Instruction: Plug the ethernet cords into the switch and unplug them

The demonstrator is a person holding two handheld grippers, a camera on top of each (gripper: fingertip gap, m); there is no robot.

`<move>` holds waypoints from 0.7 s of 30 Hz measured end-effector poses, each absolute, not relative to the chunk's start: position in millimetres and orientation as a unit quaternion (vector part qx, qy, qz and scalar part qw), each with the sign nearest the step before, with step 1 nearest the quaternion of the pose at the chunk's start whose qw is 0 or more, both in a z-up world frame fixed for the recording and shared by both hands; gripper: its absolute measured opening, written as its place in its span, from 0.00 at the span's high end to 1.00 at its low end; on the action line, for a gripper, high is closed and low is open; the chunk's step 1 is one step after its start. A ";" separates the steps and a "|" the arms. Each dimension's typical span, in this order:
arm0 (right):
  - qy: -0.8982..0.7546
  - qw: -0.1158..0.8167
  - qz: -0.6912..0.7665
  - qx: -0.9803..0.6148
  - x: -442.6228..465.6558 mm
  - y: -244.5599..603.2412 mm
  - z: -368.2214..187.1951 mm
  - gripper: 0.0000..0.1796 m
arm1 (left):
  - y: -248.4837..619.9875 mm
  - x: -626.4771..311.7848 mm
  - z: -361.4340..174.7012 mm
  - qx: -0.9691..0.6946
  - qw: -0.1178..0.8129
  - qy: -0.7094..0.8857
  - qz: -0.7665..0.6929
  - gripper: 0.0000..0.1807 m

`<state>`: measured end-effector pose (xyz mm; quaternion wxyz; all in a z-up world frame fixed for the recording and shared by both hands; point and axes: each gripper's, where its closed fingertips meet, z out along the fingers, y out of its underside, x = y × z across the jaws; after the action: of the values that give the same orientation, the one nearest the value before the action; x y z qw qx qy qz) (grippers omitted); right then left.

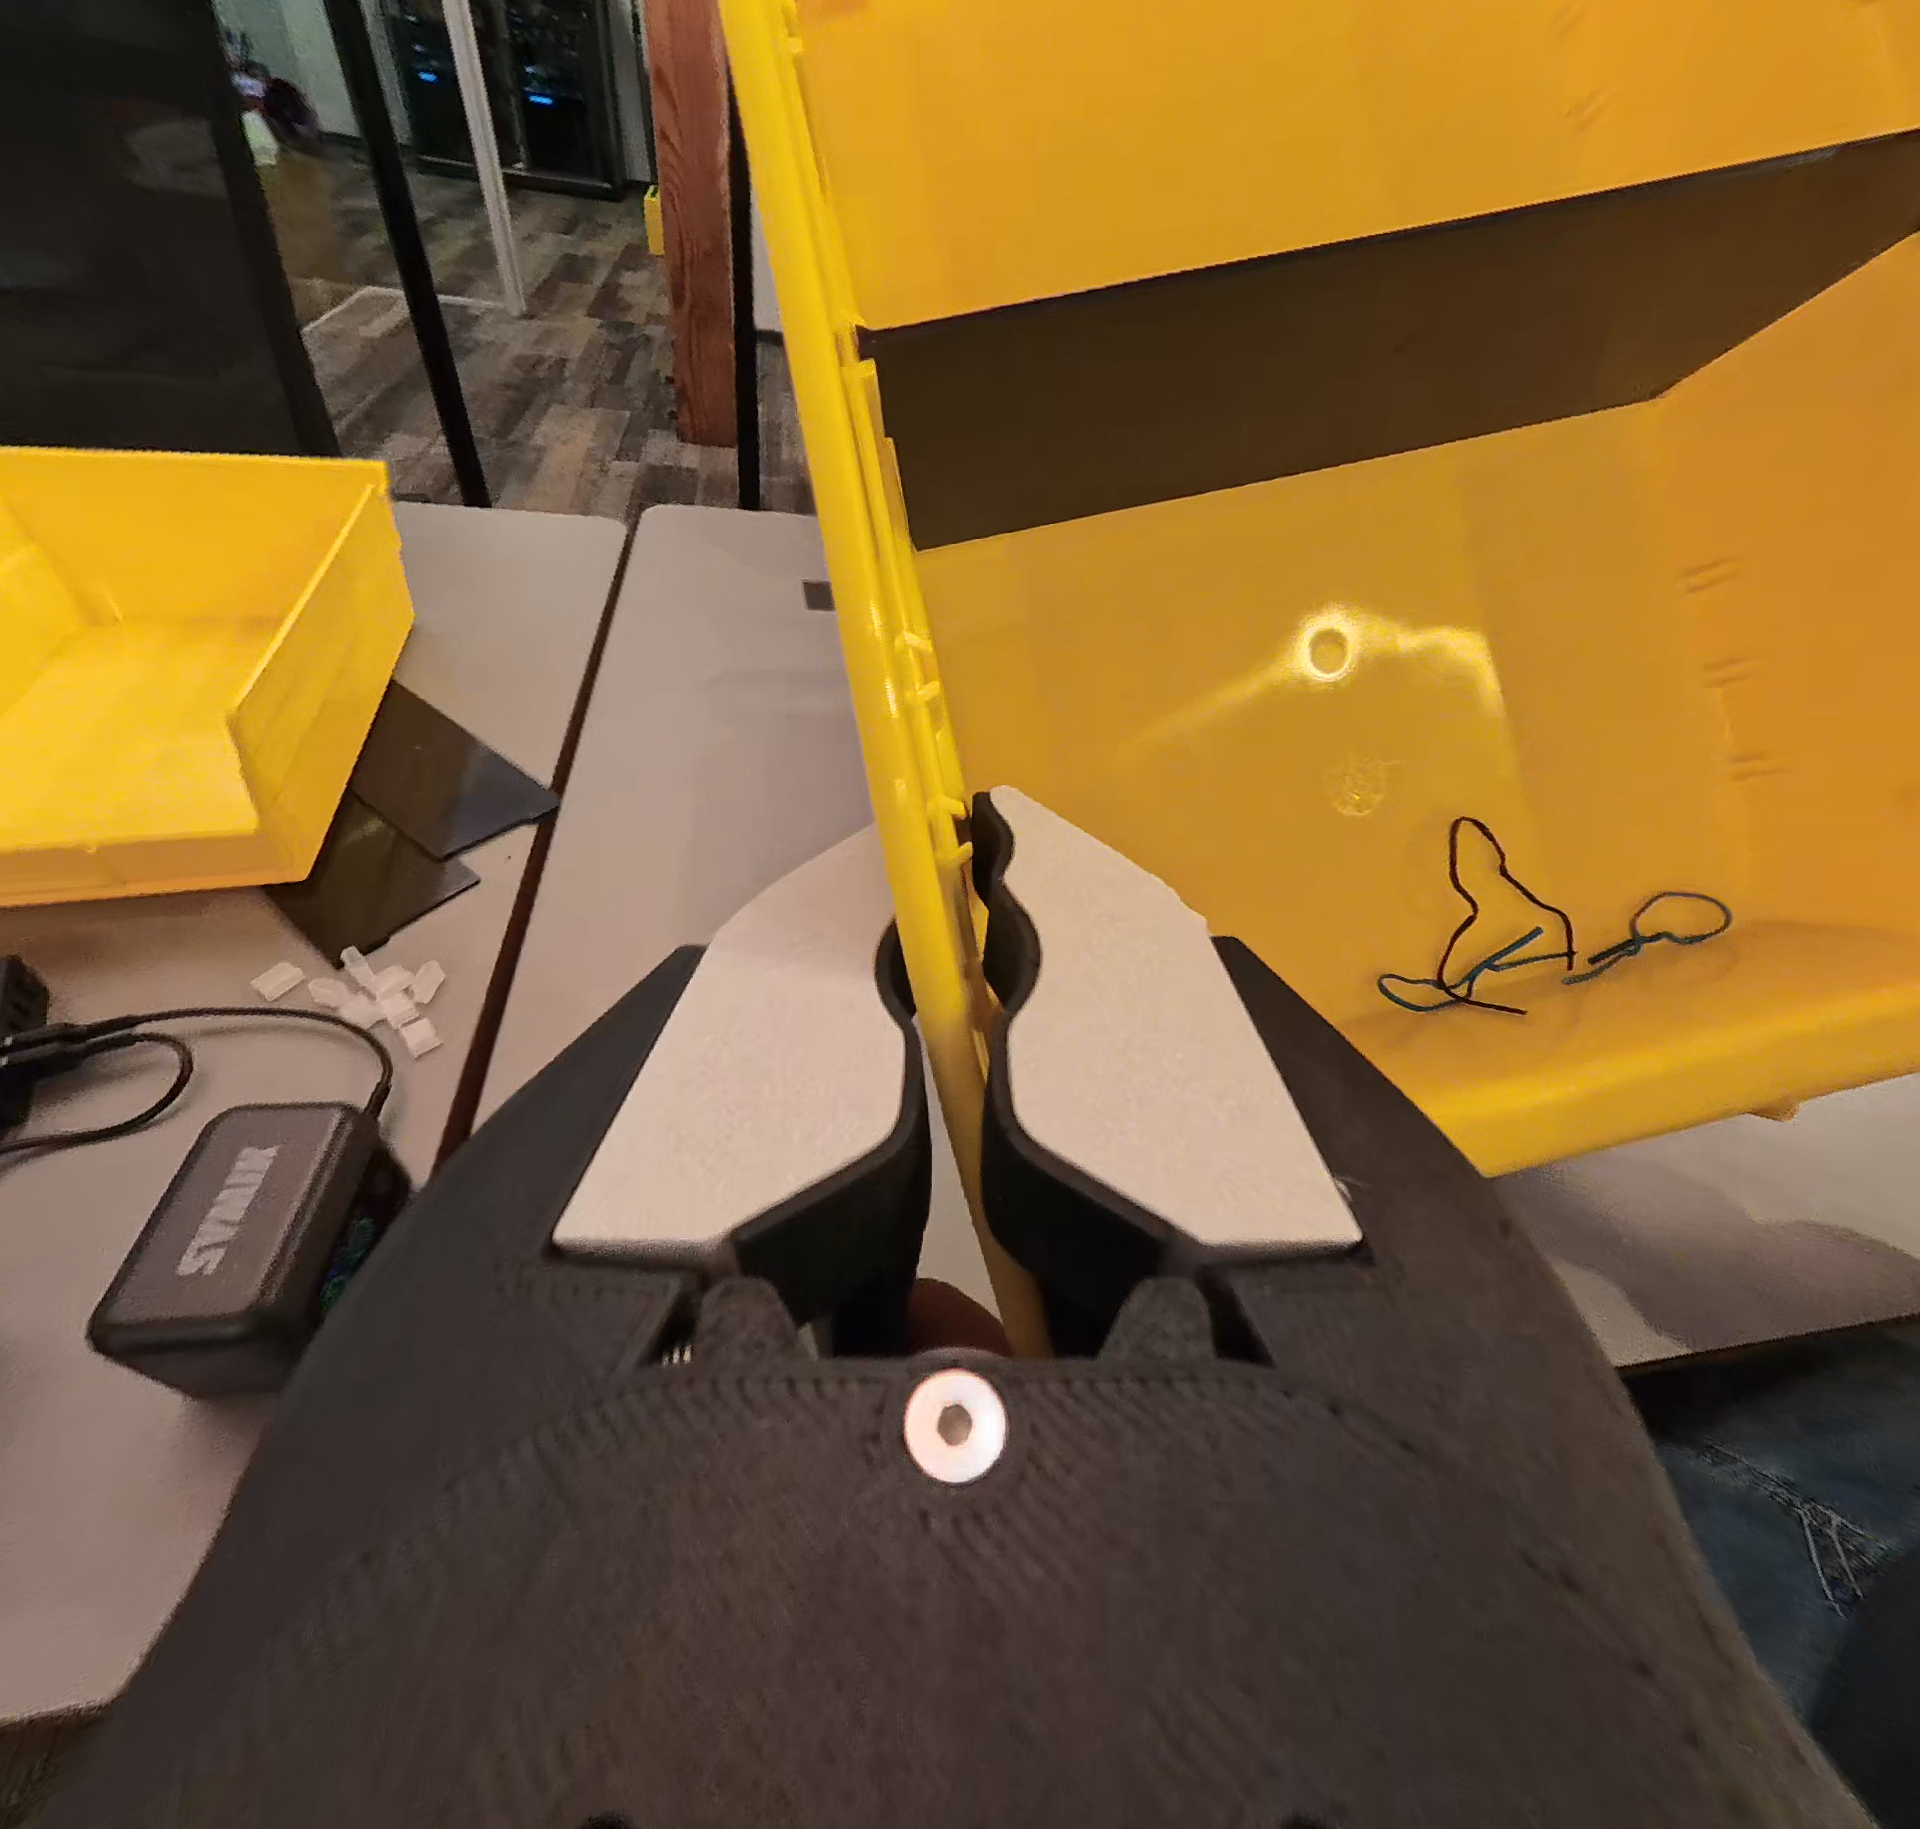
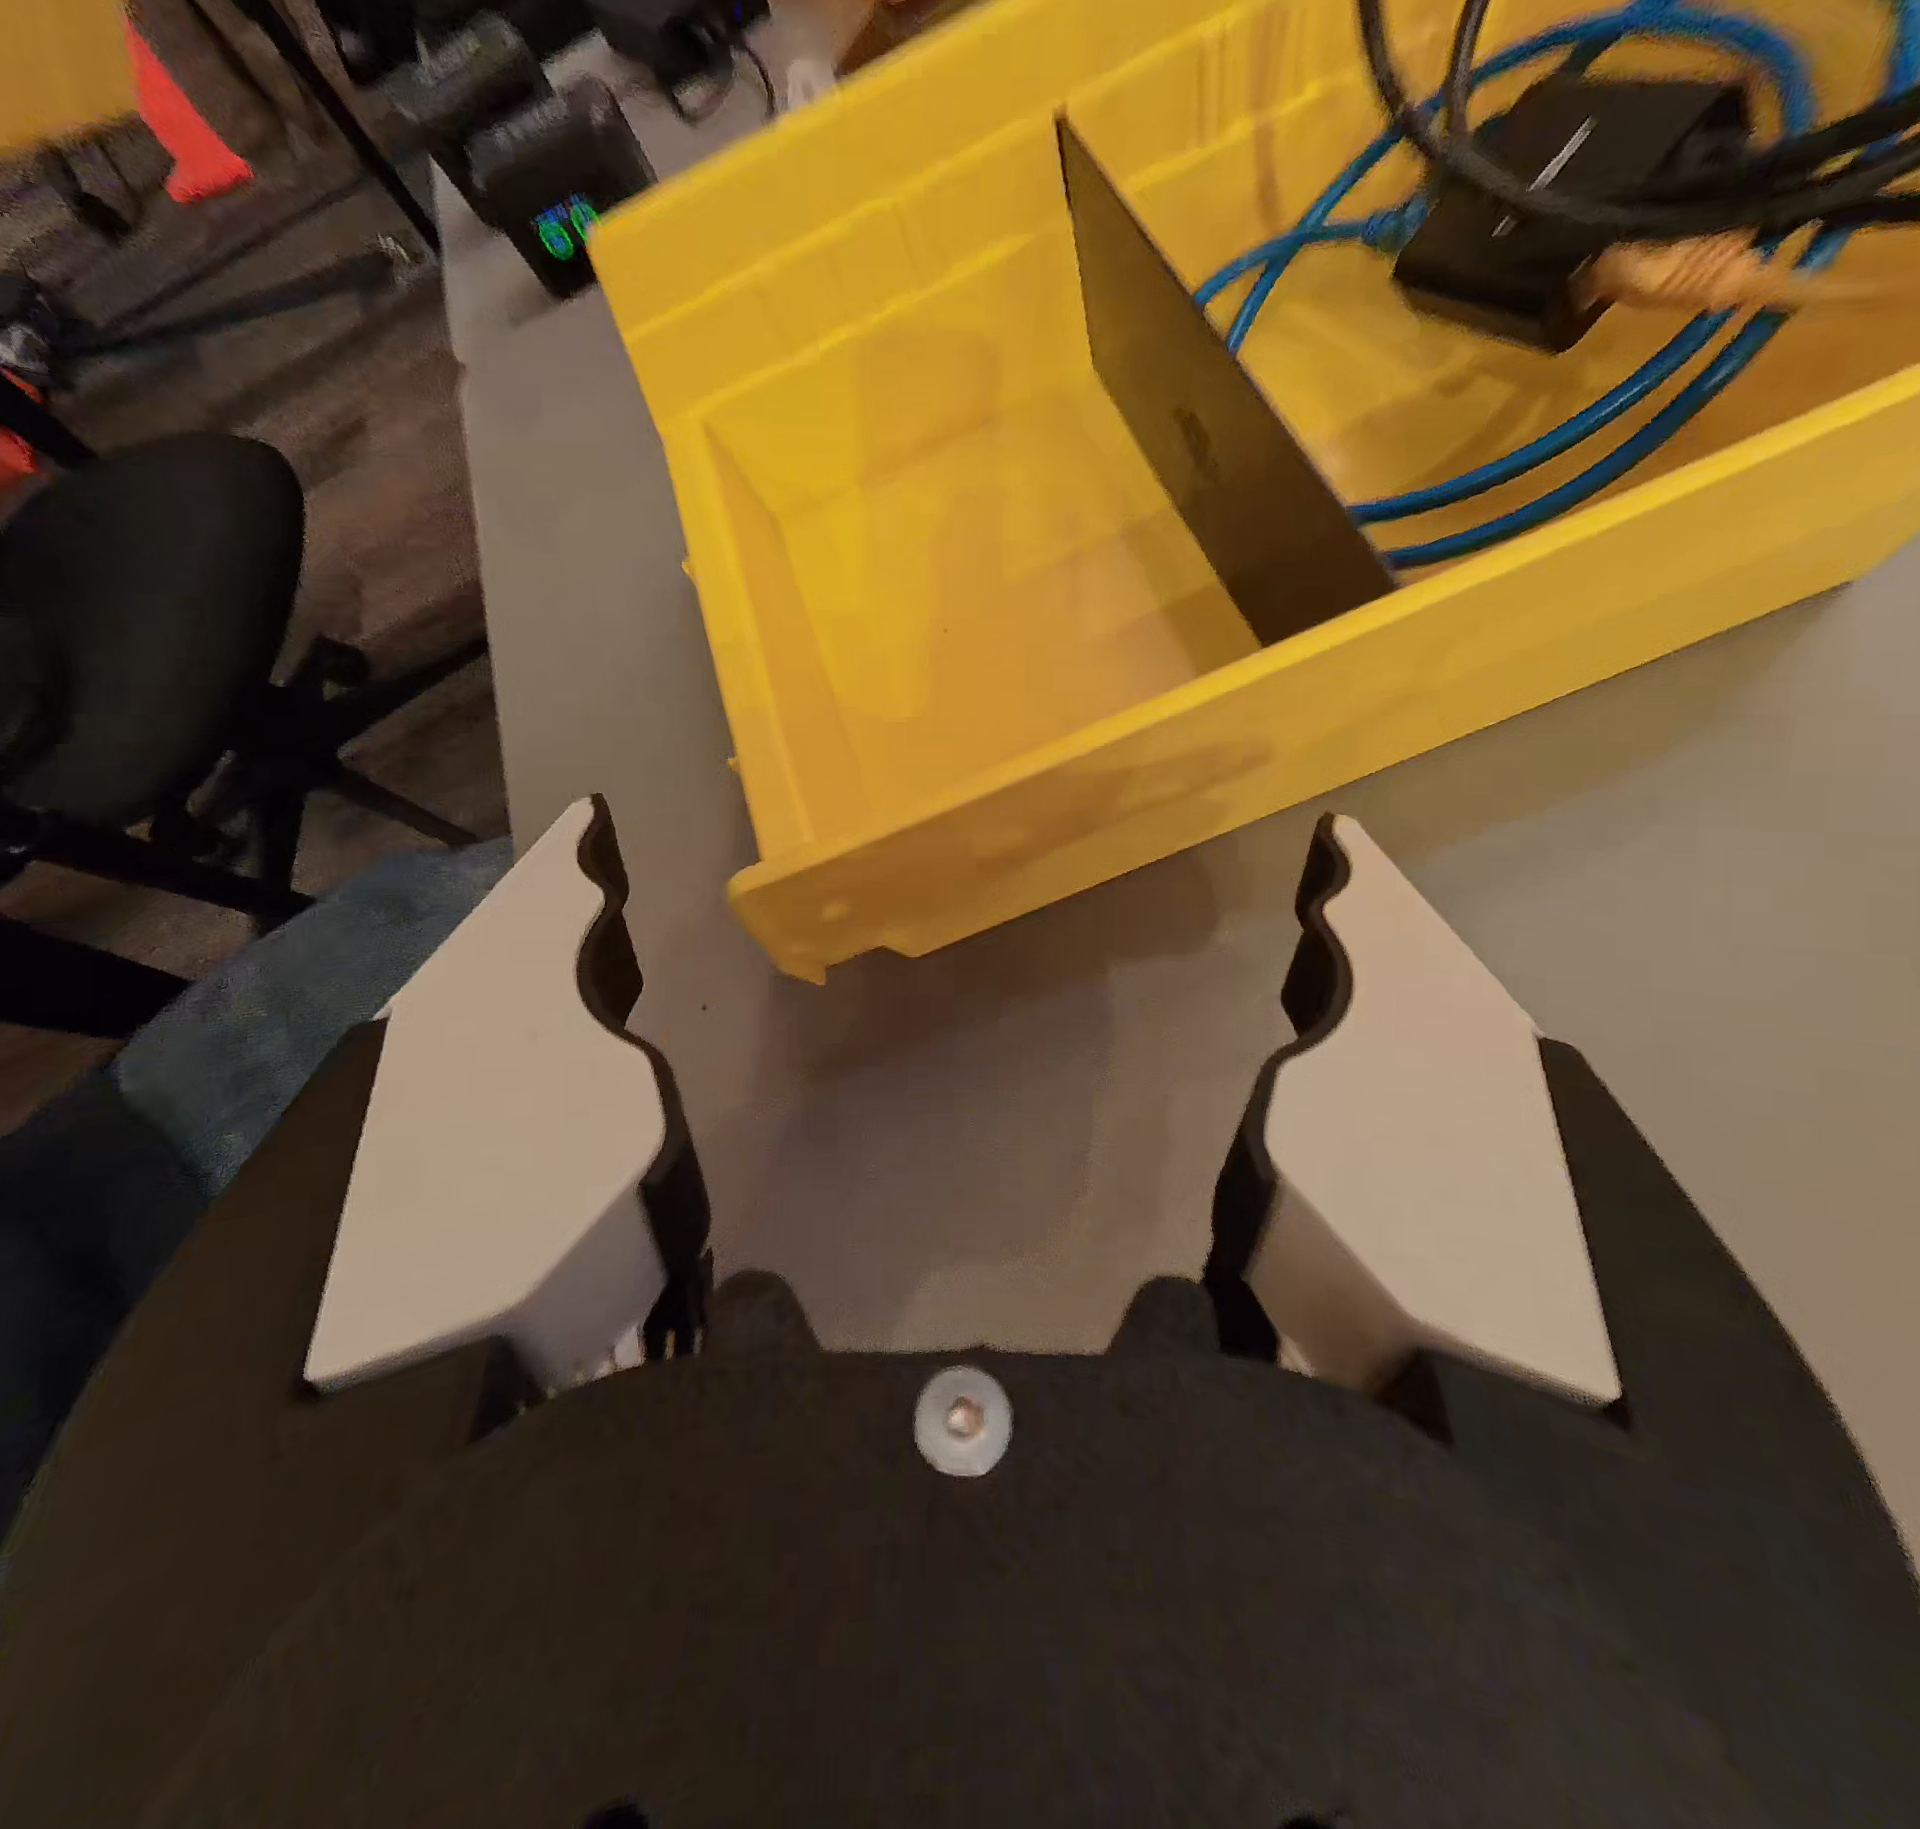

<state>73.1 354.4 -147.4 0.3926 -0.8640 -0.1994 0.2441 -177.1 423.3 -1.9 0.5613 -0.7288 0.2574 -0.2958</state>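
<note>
My left gripper (image 1: 940, 844) is shut on the side wall of a yellow bin (image 1: 1351, 169), which is tipped up on its side. A black divider (image 1: 1299, 377) crosses this bin, and a few thin twist ties (image 1: 1507, 948) lie in it. My right gripper (image 2: 961, 813) is open and empty above the table, just in front of the corner of a second yellow bin (image 2: 1143, 740). Past that bin's black divider (image 2: 1174, 397) lie a black switch (image 2: 1558, 210), coiled blue ethernet cords (image 2: 1558, 449), a black cord (image 2: 1455, 65) and an orange-yellow cord (image 2: 1683, 273) at the switch.
In the left wrist view a third yellow bin (image 1: 156, 657) sits on black sheets (image 1: 436, 803) at the left, with small white clips (image 1: 384, 990) and a black box with a cable (image 1: 239, 1249). In the right wrist view, black devices (image 2: 561, 210) stand behind the bin and a black chair (image 2: 135, 616) is off the table's left edge. The gap from one gripper's tips to the other's is roughly 30 cm.
</note>
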 end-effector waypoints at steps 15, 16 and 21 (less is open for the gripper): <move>-0.107 0.620 0.191 -0.753 209.1 174.8 16.2 0.38 | 338.4 109.1 -9.8 -0.648 0.524 0.475 -0.282 0.97; -0.104 0.622 0.165 -0.758 219.2 167.4 9.5 0.40 | 327.8 129.3 -16.4 -0.645 0.515 0.489 -0.281 0.97; -0.025 0.584 0.096 -0.806 283.6 138.9 -33.0 0.45 | 282.0 208.5 -56.6 -0.650 0.467 0.525 -0.291 0.97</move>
<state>283.6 138.9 -33.0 0.5838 -0.8058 -0.0254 0.0962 208.5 282.0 -56.6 0.4669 -0.6498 0.5247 -0.2906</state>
